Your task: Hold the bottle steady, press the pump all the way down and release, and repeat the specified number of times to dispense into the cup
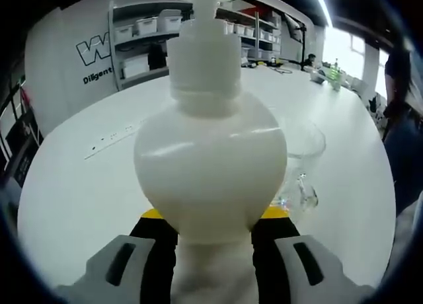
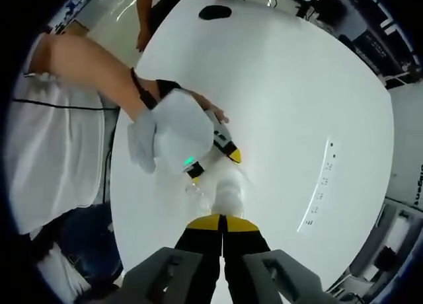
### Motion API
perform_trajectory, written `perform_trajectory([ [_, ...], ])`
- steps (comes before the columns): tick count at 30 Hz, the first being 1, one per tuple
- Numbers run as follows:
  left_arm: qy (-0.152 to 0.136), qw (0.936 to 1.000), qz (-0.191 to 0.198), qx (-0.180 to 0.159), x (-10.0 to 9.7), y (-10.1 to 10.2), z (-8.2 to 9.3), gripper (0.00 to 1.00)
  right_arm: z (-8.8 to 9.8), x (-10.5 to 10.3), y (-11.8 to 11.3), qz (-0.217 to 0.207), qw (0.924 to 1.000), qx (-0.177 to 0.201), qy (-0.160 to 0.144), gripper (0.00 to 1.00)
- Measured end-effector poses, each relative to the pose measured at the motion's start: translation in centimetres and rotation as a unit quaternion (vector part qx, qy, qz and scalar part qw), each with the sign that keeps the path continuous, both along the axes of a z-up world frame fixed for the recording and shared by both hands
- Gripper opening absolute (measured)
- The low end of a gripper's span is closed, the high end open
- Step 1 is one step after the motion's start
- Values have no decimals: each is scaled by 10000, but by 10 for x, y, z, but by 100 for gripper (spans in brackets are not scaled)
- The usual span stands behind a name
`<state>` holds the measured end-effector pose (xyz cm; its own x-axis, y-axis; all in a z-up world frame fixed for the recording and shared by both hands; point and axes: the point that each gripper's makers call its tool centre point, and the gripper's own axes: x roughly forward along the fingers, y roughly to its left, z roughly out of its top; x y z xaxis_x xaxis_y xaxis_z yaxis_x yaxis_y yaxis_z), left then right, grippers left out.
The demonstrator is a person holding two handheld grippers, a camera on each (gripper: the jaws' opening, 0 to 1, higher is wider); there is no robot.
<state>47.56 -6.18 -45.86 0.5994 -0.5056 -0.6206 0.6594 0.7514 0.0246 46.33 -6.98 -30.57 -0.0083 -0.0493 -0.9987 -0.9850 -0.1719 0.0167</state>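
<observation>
In the left gripper view, the left gripper (image 1: 213, 234) rises from 6 o'clock, its black, yellow-tipped fingers (image 1: 156, 251) clamped on either side of the lower body of a white pump bottle (image 1: 210, 165). The bottle stands upright on the white bench (image 1: 79, 191), and its pump head (image 1: 203, 46) reaches up toward 12 o'clock. Just behind the bottle, toward 3 o'clock, a clear glass cup (image 1: 303, 162) stands on the bench, partly hidden by the bottle.

In the right gripper view, the right gripper (image 2: 221, 223) looks straight down from above; its fingers (image 2: 201, 238) are pressed together with no gap, their yellow tips touching the top of the pump. Beyond it, toward 10 o'clock, a person's hand (image 2: 165, 112) holds the left gripper against the bottle. Far off at 12 o'clock a dark oval object (image 2: 215, 12) lies on the bench.
</observation>
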Motion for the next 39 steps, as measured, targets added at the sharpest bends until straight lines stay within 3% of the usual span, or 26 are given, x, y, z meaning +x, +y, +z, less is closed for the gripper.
perform_trajectory([
  [17,16,10000,-8,19,0,0,-2,42,-1,-5,-2,-208,9997,-29,112,0],
  [27,27,10000,5,15,0,0,-3,42,-6,-6,-2,-40,9998,-154,90,0],
  [31,8,10000,1,14,0,0,-3,42,-10,1,-1,-221,9996,-146,89,0],
  [32,8,10000,3,5,0,-1,-3,42,-8,0,-5,-103,9995,-277,66,0],
  [39,-2,10000,15,-8,0,0,-3,42,-9,1,0,-310,9995,55,-14,0],
])
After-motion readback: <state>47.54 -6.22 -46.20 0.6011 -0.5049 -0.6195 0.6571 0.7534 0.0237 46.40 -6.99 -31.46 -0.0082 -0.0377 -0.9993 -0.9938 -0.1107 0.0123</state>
